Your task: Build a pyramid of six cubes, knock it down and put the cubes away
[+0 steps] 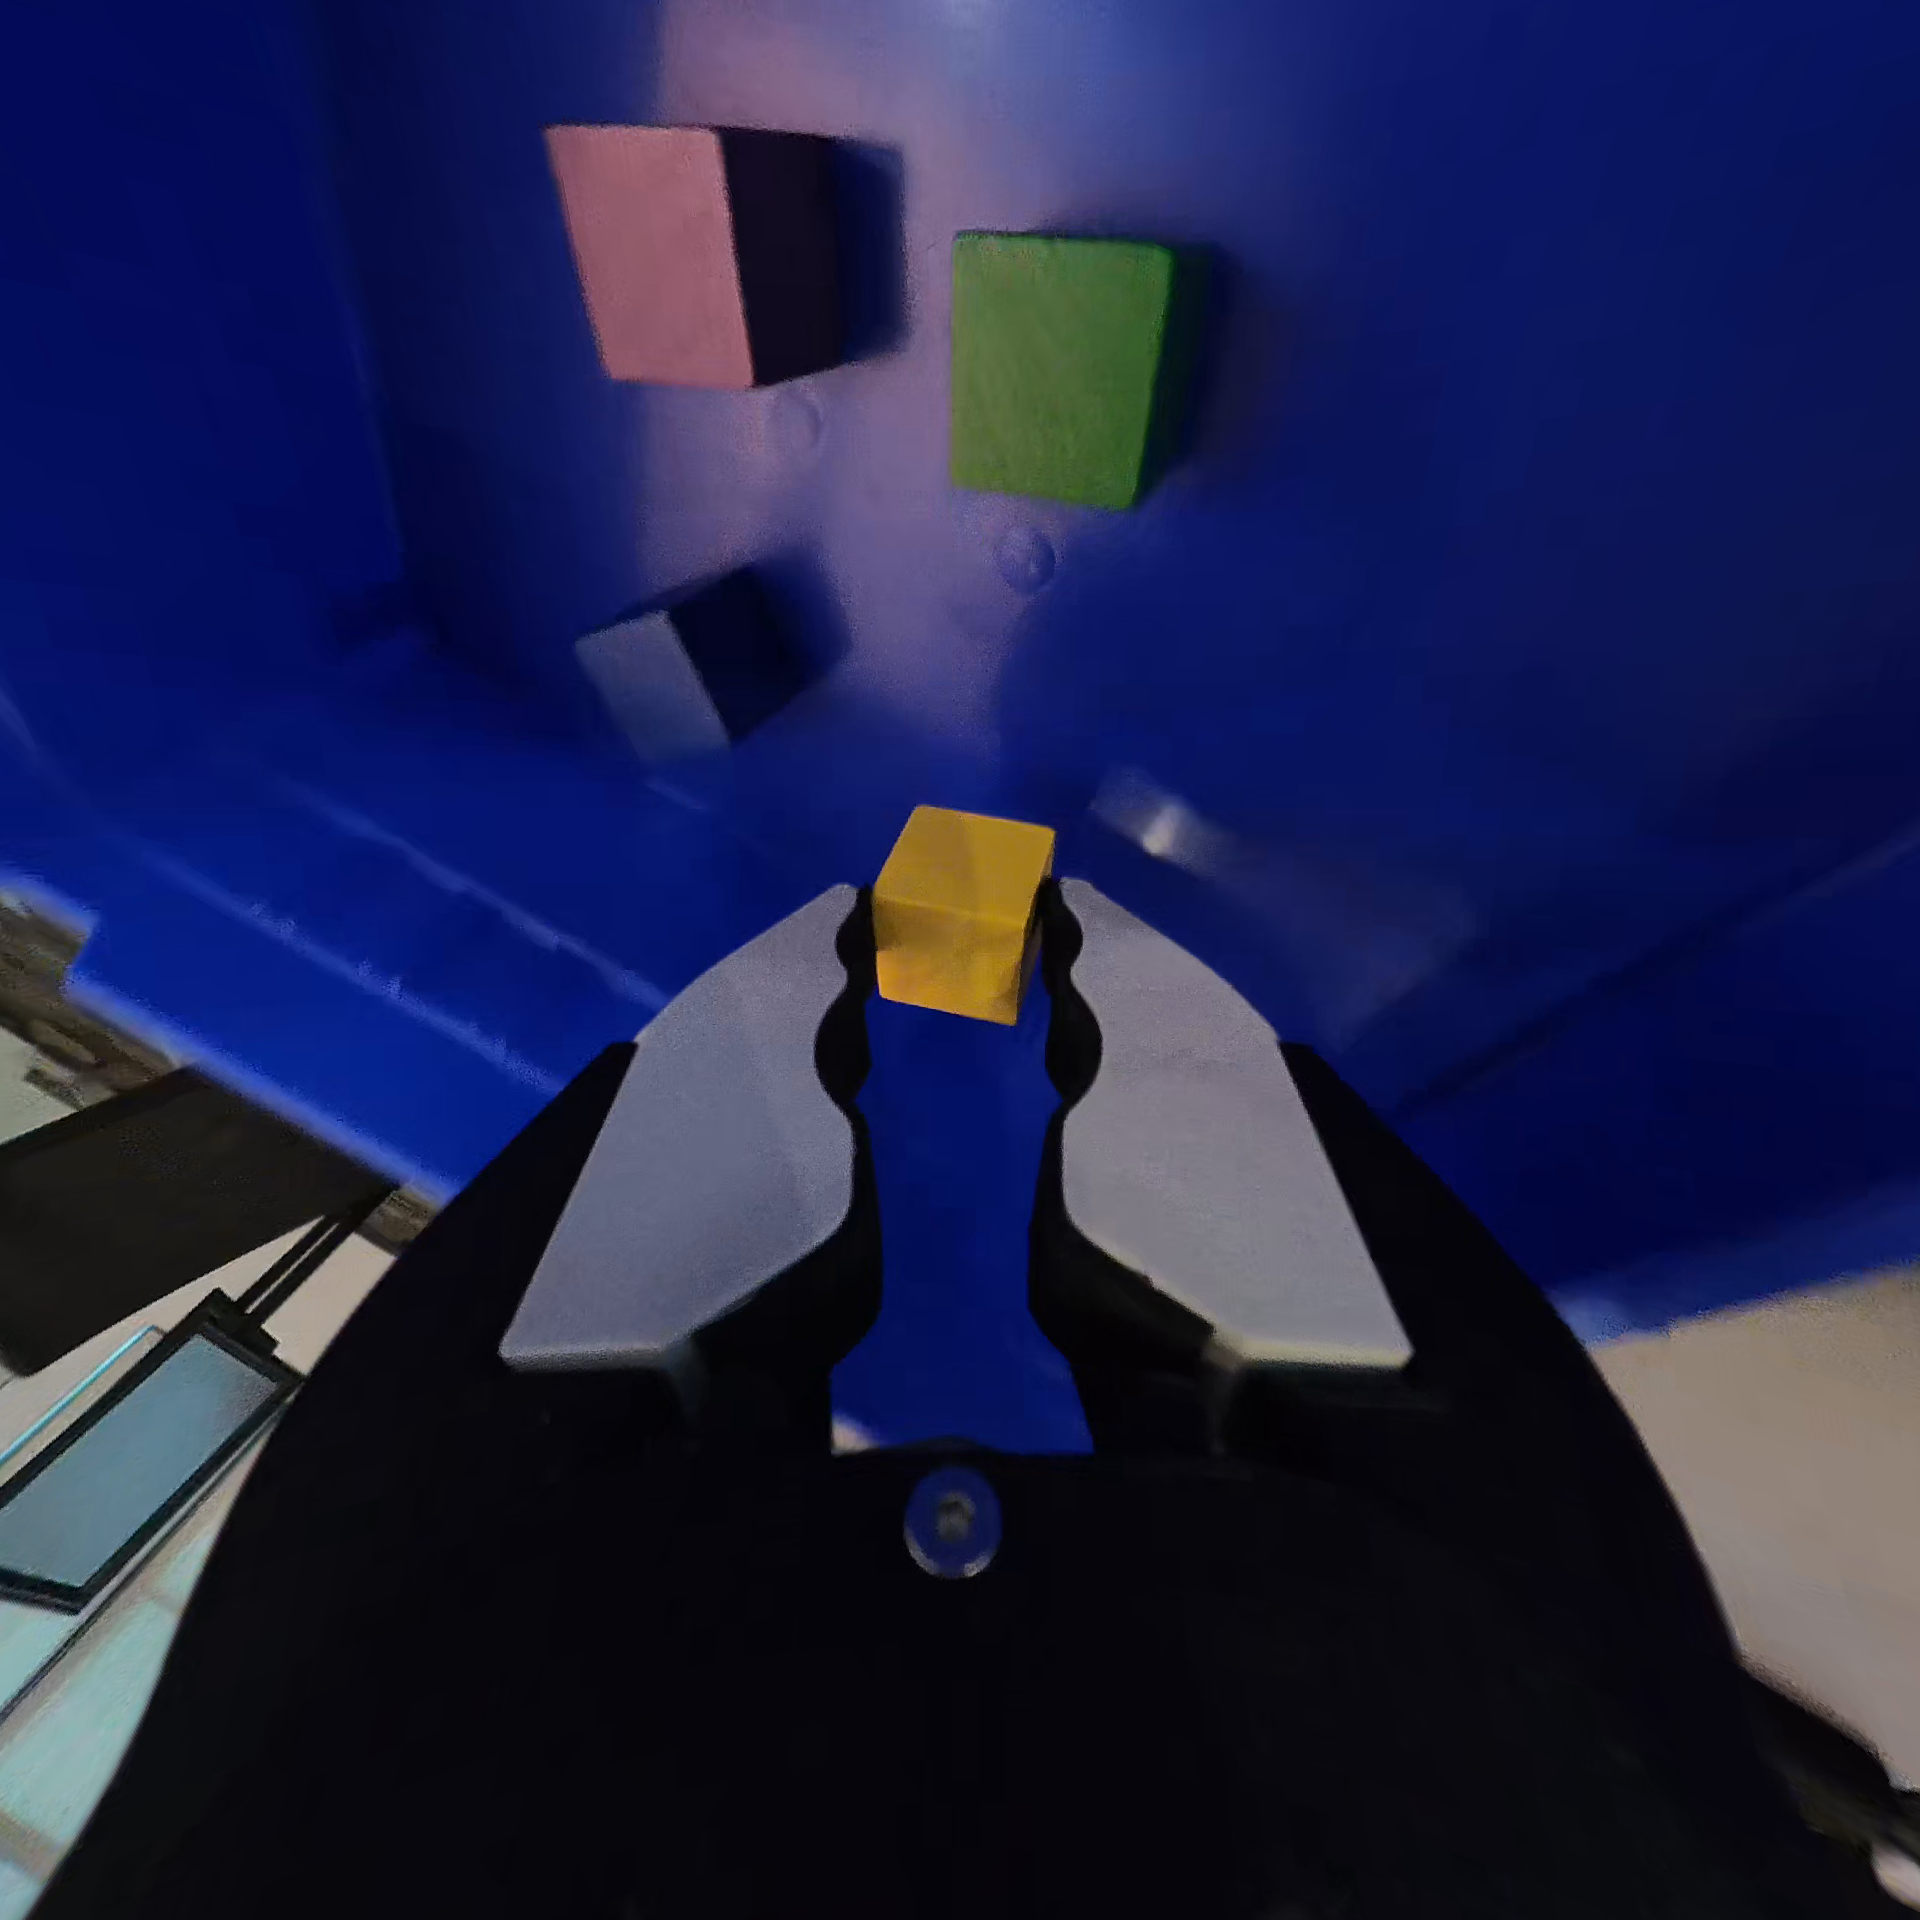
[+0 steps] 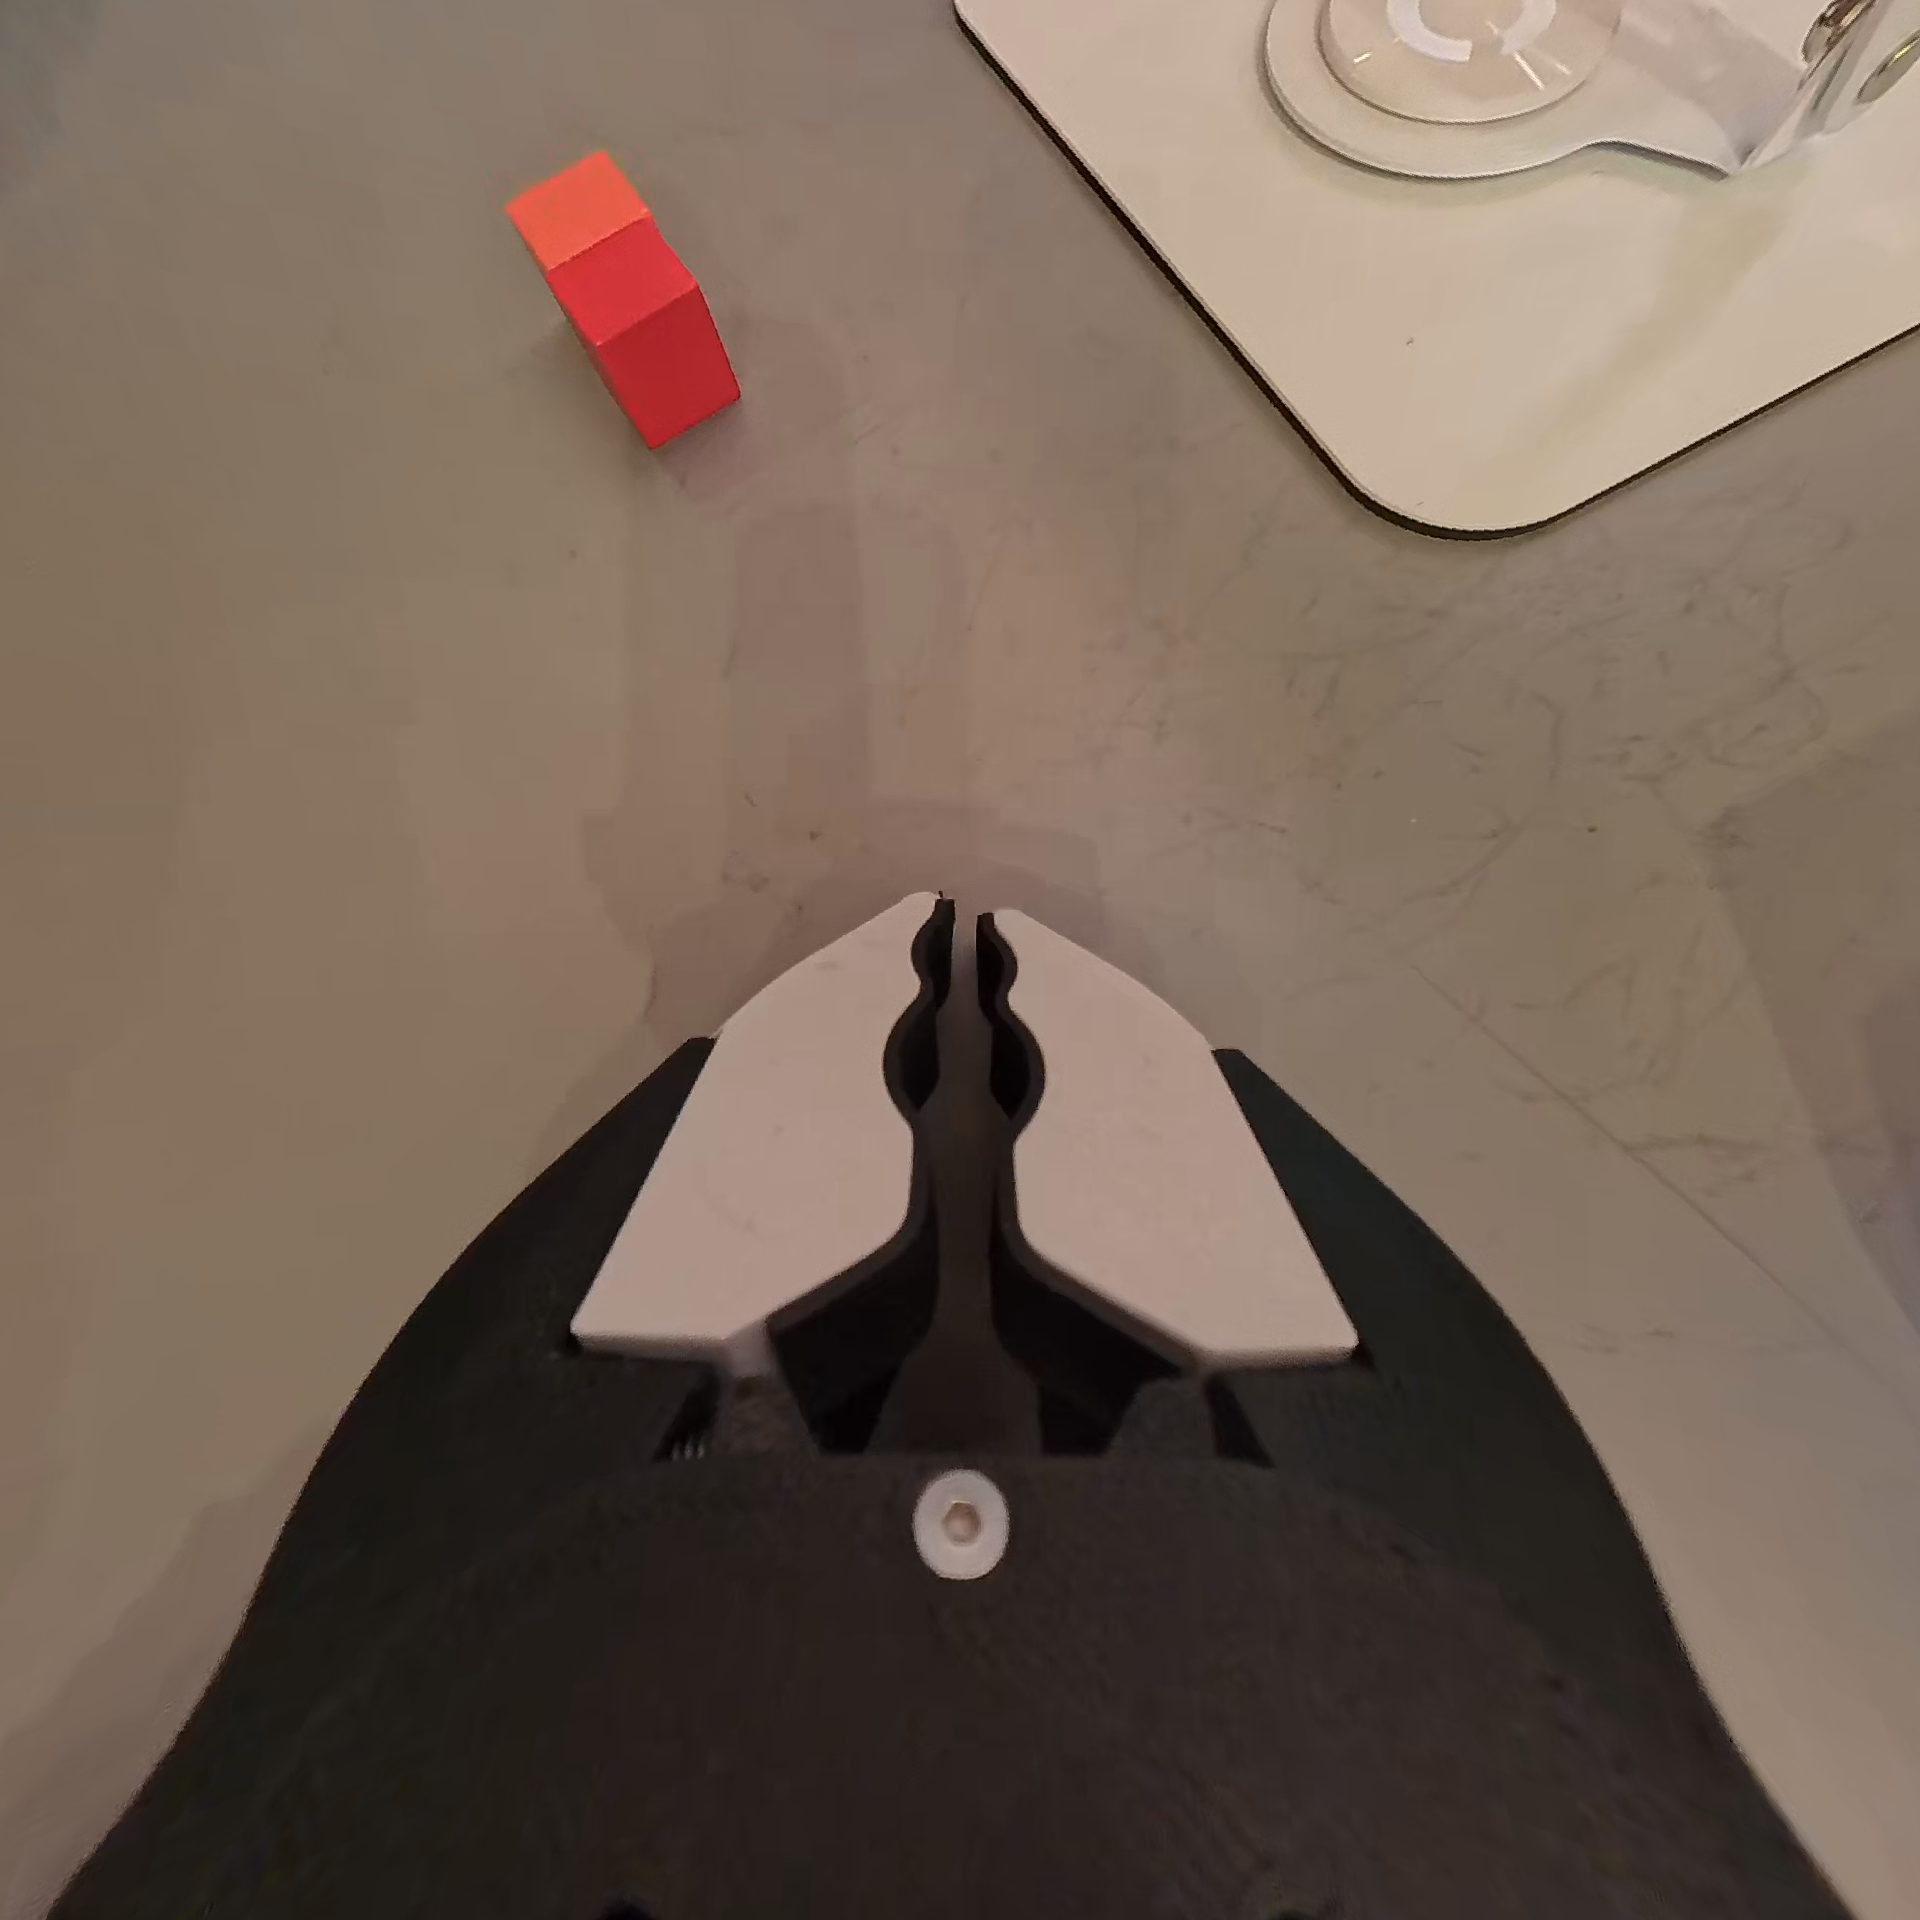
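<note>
Left gripper (image 1: pixel 958 914) is over the blue bin (image 1: pixel 1455 727), its fingers pinching a yellow cube (image 1: pixel 961 909) by two opposite sides, both pads pressed against it. Down on the bin floor lie three cubes already: a pink cube (image 1: pixel 655 249) toward the far left, a green cube (image 1: pixel 1055 369) just to its right and apart from it, and a pale grey-white cube (image 1: pixel 655 681) nearer the gripper. That view is blurred, and no writing or brand can be read on bin or cubes.

Right gripper (image 2: pixel 963 920) hangs over the grey marbled tabletop (image 2: pixel 1351 831), fingers drawn almost together, only a thin slit between the pads, nothing in it. A red cube (image 2: pixel 644 332) sits on the tabletop ahead and to the left, well apart from the fingertips. At the far right lies a white board (image 2: pixel 1351 343) with rounded corners, carrying a clear suction-cup mount (image 2: pixel 1444 62); no legible lettering there either
</note>
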Available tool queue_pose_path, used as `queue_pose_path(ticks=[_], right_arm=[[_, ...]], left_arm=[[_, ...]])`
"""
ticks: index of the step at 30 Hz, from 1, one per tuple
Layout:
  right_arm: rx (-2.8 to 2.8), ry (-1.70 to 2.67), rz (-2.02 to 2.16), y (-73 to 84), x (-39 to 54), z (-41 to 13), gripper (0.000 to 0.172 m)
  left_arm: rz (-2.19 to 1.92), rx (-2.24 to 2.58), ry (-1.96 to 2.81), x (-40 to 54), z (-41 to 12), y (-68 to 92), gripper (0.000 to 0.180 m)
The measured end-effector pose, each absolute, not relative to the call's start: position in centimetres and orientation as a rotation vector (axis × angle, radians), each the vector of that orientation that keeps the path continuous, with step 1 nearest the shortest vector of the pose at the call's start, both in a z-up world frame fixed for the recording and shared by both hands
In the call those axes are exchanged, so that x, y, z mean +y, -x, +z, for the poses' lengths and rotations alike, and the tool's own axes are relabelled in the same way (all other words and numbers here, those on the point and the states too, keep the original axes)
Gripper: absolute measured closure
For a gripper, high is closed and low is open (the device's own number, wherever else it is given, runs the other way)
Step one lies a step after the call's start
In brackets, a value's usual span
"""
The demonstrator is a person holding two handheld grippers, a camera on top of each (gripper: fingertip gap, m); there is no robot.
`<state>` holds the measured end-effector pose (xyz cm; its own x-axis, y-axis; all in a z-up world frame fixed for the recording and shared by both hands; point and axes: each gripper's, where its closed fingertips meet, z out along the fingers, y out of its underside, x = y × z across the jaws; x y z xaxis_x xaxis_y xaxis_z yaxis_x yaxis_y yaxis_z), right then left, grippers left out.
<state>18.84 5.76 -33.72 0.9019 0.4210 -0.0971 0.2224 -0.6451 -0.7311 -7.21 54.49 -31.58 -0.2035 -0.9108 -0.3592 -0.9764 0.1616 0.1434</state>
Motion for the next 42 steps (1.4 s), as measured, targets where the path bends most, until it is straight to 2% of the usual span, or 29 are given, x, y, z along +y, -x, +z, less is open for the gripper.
queue_pose_path(ticks=[5,8,13,19,22,29,31,33,37,42], right_arm=[[-0.463,2.290,0.338,-18.8,5.7,-33.7,0.167],[-0.464,2.290,0.336,-18.8,5.7,-33.7,0.167],[-0.462,2.292,0.316,-18.9,5.7,-33.8,0.168],[-0.458,2.295,0.275,-19.1,5.8,-33.9,0.169],[-0.462,2.296,0.258,-19.1,5.8,-33.9,0.169],[-0.454,2.297,0.257,-19.2,5.9,-33.9,0.171],[-0.451,2.297,0.261,-19.2,5.9,-33.9,0.172],[-0.448,2.297,0.265,-19.2,5.9,-33.9,0.172],[-0.445,2.297,0.267,-19.3,5.9,-33.9,0.172],[-0.440,2.298,0.259,-19.3,6.0,-33.9,0.172]], left_arm=[[0.188,2.056,1.802,48.2,-25.9,8.2,0.151],[-0.042,1.986,1.728,42.0,-24.5,8.5,0.151],[-0.424,1.994,1.585,29.9,-26.4,5.4,0.151],[-0.742,2.079,1.475,20.3,-30.6,-0.4,0.151],[-0.710,2.132,1.471,19.5,-33.3,-1.9,0.151],[-0.791,2.143,1.523,19.4,-34.8,-1.3,0.152],[-0.856,2.147,1.533,18.9,-34.7,-0.8,0.137],[-0.827,2.140,1.524,19.5,-34.5,-0.5,0.129],[-0.802,2.160,1.469,20.0,-33.9,-0.8,0.133],[-0.834,2.227,1.408,19.1,-34.1,-1.8,0.151]])
